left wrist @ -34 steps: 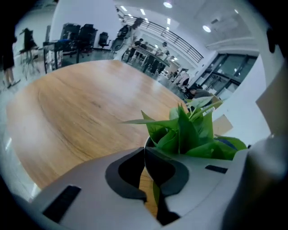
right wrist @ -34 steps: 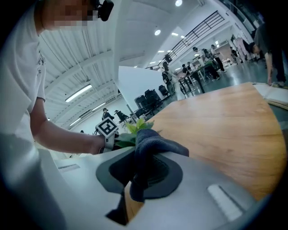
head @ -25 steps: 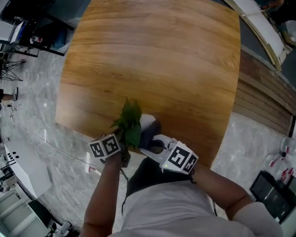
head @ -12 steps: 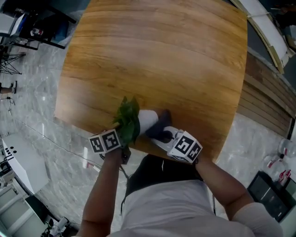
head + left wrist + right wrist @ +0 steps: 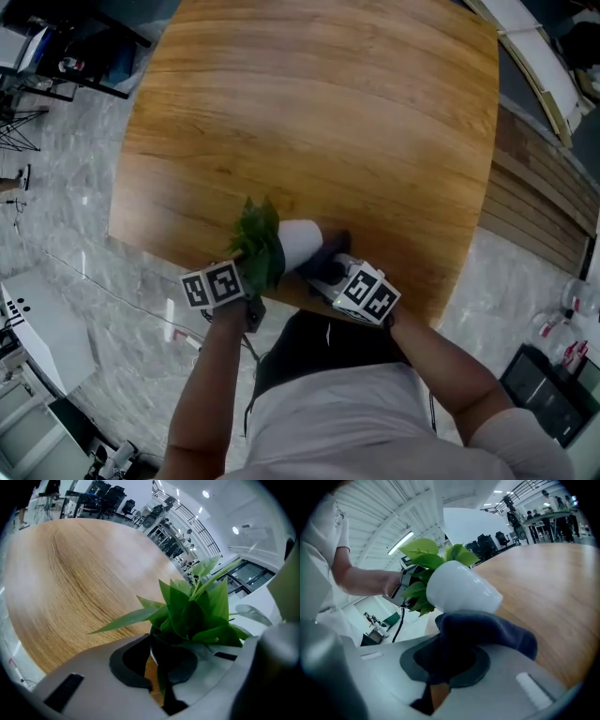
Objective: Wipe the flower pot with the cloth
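Observation:
The white flower pot (image 5: 298, 242) is tipped on its side over the round wooden table (image 5: 328, 112) near its front edge, green leaves (image 5: 258, 246) toward my left. My left gripper (image 5: 239, 281) is shut at the pot's mouth among the leaves (image 5: 192, 613); whether it holds the rim or the stems is hidden. My right gripper (image 5: 336, 272) is shut on a dark blue cloth (image 5: 487, 632). The cloth (image 5: 323, 255) lies against the pot's white side (image 5: 459, 592), near its base.
The table's front edge (image 5: 281, 298) runs just under both grippers, with grey marble floor (image 5: 84, 225) below it. Wooden slats (image 5: 534, 187) lie to the right. Dark stands and equipment (image 5: 47, 56) stand at the far left.
My right gripper with the cloth has come down and forward against the pot's side. More of the pot's white side now shows. The left gripper has stayed in place.

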`<state>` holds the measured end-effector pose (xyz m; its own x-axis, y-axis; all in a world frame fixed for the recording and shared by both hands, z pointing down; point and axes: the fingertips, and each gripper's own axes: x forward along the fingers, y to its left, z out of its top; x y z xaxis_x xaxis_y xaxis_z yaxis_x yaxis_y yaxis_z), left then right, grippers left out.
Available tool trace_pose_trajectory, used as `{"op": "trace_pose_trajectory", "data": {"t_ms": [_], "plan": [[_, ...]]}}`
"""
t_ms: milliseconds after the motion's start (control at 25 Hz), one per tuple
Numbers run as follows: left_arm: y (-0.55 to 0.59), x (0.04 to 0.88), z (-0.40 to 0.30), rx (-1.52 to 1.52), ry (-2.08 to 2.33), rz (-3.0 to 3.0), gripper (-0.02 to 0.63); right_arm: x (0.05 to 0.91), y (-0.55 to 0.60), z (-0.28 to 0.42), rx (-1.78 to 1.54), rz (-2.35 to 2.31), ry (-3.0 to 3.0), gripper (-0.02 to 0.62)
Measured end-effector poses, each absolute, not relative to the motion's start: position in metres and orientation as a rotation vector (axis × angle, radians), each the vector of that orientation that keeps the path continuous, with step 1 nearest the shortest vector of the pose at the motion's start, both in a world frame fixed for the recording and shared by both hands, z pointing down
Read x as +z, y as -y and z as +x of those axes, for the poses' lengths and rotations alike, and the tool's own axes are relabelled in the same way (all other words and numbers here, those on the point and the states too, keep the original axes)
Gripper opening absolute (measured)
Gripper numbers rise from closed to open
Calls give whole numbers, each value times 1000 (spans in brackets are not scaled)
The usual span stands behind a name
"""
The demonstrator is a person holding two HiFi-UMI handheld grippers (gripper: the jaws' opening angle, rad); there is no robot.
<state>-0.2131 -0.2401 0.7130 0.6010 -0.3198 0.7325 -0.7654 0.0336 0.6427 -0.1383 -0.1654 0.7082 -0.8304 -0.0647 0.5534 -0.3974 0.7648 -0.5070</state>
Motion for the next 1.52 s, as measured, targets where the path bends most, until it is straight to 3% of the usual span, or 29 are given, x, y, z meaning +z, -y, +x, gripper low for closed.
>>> {"op": "trace_pose_trajectory", "data": {"t_ms": [280, 600, 840, 1120, 1360, 1520], "plan": [[238, 713, -211, 518, 909, 1615, 17, 606, 160, -187, 718, 148, 2767, 32], [251, 705, -220, 597, 971, 1711, 21, 669, 191, -108, 980, 400, 2640, 34], [255, 702, -217, 688, 990, 1779, 21, 605, 226, -134, 893, 474, 2830, 34], [259, 696, -214, 709, 1017, 1808, 21, 688, 247, -76, 1085, 842, 2531, 34], [260, 689, -207, 742, 1034, 1852, 21, 595, 252, -129, 1005, 692, 2803, 34], [259, 684, -204, 765, 1051, 1916, 21, 655, 259, -101, 1151, 820, 2637, 34]]}}
